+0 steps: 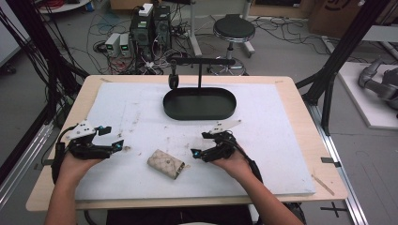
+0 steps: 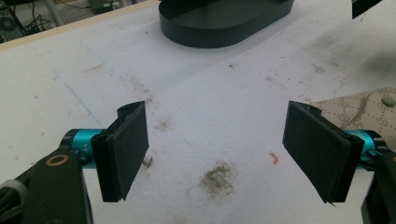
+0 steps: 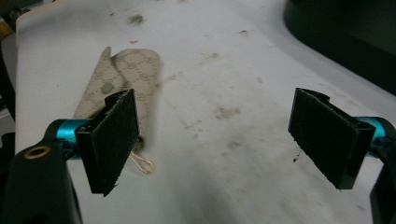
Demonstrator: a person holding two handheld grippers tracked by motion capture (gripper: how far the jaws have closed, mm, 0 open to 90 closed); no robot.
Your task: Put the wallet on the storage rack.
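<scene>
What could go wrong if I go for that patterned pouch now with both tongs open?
1. The beige key pouch lies flat on the white mat; the right tongs might push it along instead of pinching it.
2. A thin gold ring sticks out at its edge and could snag a jaw.
3. The left tongs sit opposite; closing in from both sides risks them colliding over the pouch.

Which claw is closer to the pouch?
The right claw, just right of the pouch; the left claw sits farther off.
</scene>
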